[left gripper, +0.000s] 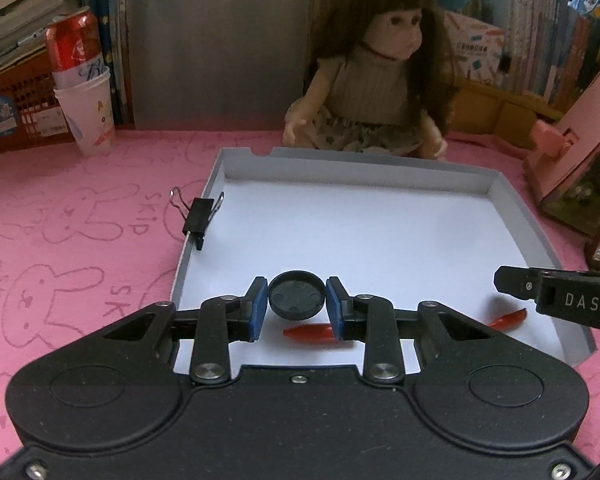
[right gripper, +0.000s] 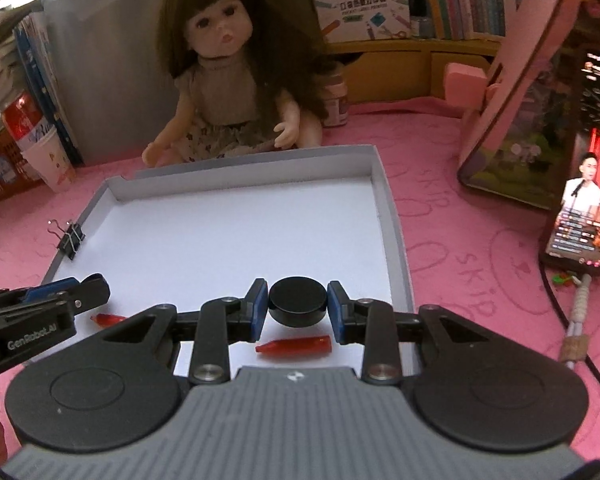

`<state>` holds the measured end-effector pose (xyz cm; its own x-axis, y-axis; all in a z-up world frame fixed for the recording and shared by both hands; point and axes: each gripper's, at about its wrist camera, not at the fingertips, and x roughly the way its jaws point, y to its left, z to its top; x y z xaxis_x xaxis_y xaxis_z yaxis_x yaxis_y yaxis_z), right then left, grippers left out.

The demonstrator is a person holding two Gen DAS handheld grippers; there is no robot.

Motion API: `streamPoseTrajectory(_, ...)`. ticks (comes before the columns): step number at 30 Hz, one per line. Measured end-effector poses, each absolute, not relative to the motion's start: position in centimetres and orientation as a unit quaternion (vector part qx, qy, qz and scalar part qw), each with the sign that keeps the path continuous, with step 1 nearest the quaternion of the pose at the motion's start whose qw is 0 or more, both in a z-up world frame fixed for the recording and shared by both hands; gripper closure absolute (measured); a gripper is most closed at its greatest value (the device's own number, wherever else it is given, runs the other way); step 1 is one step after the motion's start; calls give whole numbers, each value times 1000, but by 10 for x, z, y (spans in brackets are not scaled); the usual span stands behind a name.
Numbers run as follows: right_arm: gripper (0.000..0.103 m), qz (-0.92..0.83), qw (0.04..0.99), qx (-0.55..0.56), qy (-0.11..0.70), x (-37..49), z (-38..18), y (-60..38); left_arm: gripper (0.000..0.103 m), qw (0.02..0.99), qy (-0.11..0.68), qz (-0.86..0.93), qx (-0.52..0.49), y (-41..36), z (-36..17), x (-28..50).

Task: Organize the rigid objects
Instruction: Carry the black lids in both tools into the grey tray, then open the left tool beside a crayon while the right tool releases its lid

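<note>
- Left gripper (left gripper: 297,300), centre of its frame, is clenched on a black cap (left gripper: 297,294), hollow side up.
- Right gripper (right gripper: 297,302) grasps a black disc (right gripper: 297,300), centre frame.
- Below each sits a red piece (right gripper: 294,347), long axis left-right.
- Both hang over the white tray's (left gripper: 380,168) near edge; open floor lies toward the upper frame.

White letters "DAS" stand on the right gripper (left gripper: 504,284), at the right edge of the left wrist view. "GenRobot.AI" is printed in white on the left gripper (right gripper: 96,286), at the lower left of the right wrist view. The pink mat (left gripper: 80,240) on the bench bears "SKIP" in drawn outline several times, among rabbit figures. The print on the red can (left gripper: 74,42), the cup (left gripper: 88,116), the box (right gripper: 360,0) and the phone (right gripper: 584,176) is too blurred to read.
</note>
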<state>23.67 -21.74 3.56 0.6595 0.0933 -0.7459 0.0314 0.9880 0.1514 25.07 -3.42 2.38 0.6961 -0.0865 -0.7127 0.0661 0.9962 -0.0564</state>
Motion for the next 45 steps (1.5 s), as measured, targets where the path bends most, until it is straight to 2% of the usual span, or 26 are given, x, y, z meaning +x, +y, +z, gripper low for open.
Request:
streamPoseTrajectory(28, 63, 20, 903, 46, 426, 242, 20, -208, 73, 921, 387, -39, 5, -40, 8, 261)
streamPoseTrajectory(29, 58, 22, 903, 47, 426, 242, 20, -208, 73, 921, 388, -39, 1, -38, 9, 261)
streamPoseTrajectory(30, 49, 23, 903, 48, 425, 242, 21, -208, 69, 920, 389, -40, -5, -36, 9, 261)
streamPoseTrajectory(31, 48, 23, 904, 48, 424, 241, 22, -208, 61, 920, 389, -40, -11, -34, 11, 261)
streamPoseTrajectory(33, 42, 26, 907, 50, 418, 239, 25, -209, 55, 923, 382, -41, -20, -30, 16, 259)
streamPoseTrajectory(40, 33, 40, 921, 44, 385, 218, 44, -211, 42, 931, 358, -61, -23, -22, 35, 236)
streamPoseTrajectory(45, 27, 50, 932, 29, 357, 193, 54, -210, 40, 937, 339, -79, -17, -22, 43, 207)
